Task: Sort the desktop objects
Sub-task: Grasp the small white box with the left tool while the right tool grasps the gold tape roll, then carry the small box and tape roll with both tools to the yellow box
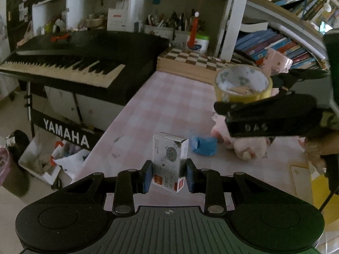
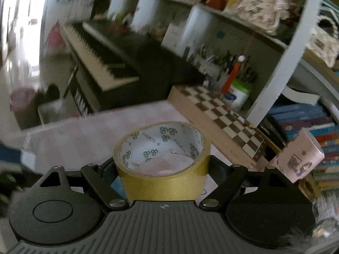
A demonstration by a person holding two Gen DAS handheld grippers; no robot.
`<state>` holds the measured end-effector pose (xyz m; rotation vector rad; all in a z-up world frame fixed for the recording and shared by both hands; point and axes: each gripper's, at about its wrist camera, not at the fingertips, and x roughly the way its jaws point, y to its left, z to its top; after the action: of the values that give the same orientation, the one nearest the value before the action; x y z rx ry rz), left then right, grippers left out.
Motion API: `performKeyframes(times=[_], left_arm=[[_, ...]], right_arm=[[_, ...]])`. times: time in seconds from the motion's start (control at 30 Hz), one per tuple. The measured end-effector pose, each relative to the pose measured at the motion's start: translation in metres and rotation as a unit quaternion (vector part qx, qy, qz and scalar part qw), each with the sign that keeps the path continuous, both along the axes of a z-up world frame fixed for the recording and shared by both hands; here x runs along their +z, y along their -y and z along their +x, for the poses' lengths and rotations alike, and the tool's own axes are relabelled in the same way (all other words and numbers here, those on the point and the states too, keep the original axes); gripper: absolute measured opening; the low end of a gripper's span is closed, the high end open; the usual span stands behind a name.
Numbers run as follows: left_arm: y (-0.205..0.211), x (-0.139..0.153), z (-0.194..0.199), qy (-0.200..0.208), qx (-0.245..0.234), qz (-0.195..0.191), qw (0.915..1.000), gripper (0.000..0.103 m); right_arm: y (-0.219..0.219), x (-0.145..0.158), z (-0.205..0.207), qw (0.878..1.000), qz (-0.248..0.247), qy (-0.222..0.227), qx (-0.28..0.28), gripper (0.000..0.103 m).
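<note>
So, left gripper clamped on small white box, blue pads pressing both sides, box upright, lifted off pink checked tabletop. Right gripper spread wide around yellow tape roll, roll wedged between fingers, hole facing up, also off tabletop. Blue scrap and pink plush lie just beyond box, under right gripper. Chessboard at back, keyboard to left.

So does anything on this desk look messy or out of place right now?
Yes. A crumpled blue wad and a pink plush toy lie loose on the checked tablecloth. Beside the desk, an open box on the floor spills torn packaging.
</note>
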<state>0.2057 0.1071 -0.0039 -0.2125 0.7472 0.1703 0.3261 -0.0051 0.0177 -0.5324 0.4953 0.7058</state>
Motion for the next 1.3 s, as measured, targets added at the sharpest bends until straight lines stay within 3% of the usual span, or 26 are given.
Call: performKeyframes(times=[0.17,0.33,0.77,1.3], left_arm=[[0.002,0.011,-0.009,0.018,-0.012,0.001,0.9998,0.03],[0.005,0.019,-0.022,0.029,-0.028,-0.002,0.9992,0.03],[0.007,0.033,-0.062,0.062,-0.072,-0.021,0.9953,0.03],[-0.005,0.043,-0.133,0.075,-0.12,-0.037,0.9892,0.03]], right_arm=[[0.016,0.023,-0.013,0.997,0.058,-0.018,-0.043,0.085],[0.034,0.035,-0.029,0.992,0.087,-0.027,-0.083,0.084],[0.069,0.04,-0.098,0.978,0.121,-0.046,-0.165,0.084],[0.073,0.027,-0.2,0.958,0.145,-0.085,-0.233,0.084]])
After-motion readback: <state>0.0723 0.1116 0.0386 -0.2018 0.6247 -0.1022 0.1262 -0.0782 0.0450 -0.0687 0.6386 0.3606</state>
